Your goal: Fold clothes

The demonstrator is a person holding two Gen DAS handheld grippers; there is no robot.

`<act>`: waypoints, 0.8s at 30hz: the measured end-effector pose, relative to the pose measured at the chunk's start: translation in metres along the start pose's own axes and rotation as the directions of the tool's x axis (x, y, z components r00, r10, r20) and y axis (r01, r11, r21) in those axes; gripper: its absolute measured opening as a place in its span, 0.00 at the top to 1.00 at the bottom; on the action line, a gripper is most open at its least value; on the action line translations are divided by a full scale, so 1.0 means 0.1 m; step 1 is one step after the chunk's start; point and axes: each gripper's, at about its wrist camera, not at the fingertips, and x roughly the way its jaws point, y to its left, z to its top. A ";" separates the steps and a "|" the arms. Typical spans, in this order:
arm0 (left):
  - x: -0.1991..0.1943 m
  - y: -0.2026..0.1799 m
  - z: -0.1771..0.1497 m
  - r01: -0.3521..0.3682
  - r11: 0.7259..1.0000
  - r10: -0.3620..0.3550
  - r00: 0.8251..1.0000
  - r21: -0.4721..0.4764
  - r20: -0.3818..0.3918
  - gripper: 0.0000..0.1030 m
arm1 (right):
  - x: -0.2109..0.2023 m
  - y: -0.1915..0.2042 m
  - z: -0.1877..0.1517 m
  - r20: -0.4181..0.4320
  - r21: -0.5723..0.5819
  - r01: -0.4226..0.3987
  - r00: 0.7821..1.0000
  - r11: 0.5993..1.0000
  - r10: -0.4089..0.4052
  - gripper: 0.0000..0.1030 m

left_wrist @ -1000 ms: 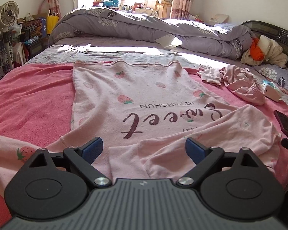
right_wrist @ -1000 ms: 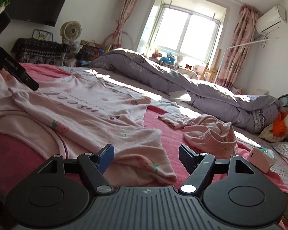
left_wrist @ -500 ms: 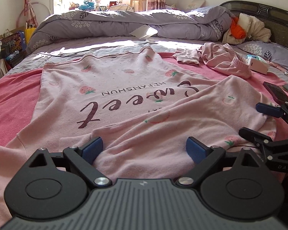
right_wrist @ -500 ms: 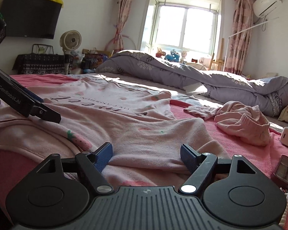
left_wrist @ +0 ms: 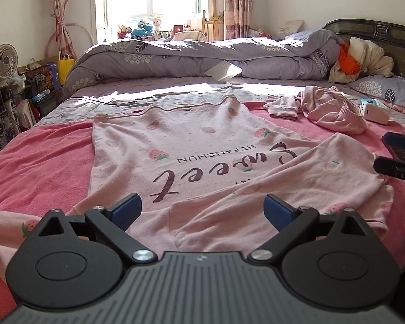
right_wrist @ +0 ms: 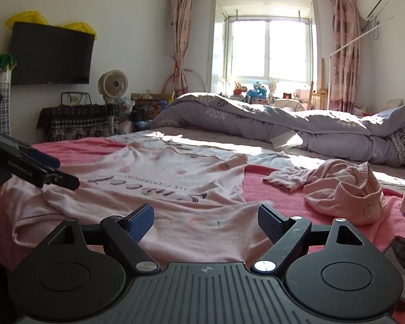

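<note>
- Nightshirt (left_wrist: 191, 159) w/ strawberry print is lying spread face-up over the pink blanket (left_wrist: 37, 162), collar end toward the near edge of the bed, hem reaching toward the grey duvet (left_wrist: 202, 59) at the far edge.
- One sleeve (left_wrist: 297, 189) is lying folded in across the chest, covering part of the "Sweet" lettering; other sleeve (left_wrist: 10, 229) is trailing out at the near left corner, not folded in.
- I'm holding the left gripper (left_wrist: 202, 210) low over the collar area, jaws wide, nothing between the pads.
- Right gripper (right_wrist: 205, 220) is sitting low over the folded sleeve near the bed's right edge, jaws also wide, gripping nothing.
- 2nd garment, the pink crumpled piece (left_wrist: 329, 110), is bunching up toward the far right corner beside a small white box (left_wrist: 375, 110); not folded.
- Progress, my read: shirt is partway at most, one sleeve in, other sleeve + body folds are remaining, and the crumpled piece is waiting too.
</note>
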 end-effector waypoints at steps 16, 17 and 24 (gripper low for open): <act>0.26 -0.03 -0.35 0.035 0.999 -0.035 0.999 0.011 0.002 0.00 | 0.60 -0.04 -0.27 -0.202 0.018 0.085 0.976 0.996 -0.079 0.13; 0.26 -0.03 -0.36 0.034 0.999 -0.034 0.999 0.011 0.005 0.00 | 0.59 -0.10 -0.27 -0.202 0.039 0.100 0.975 0.994 -0.090 0.13; 0.17 0.02 -0.36 -0.014 1.000 0.014 1.000 0.011 0.020 0.00 | 0.59 -0.11 -0.08 -0.124 0.090 0.112 0.987 0.990 -0.100 0.11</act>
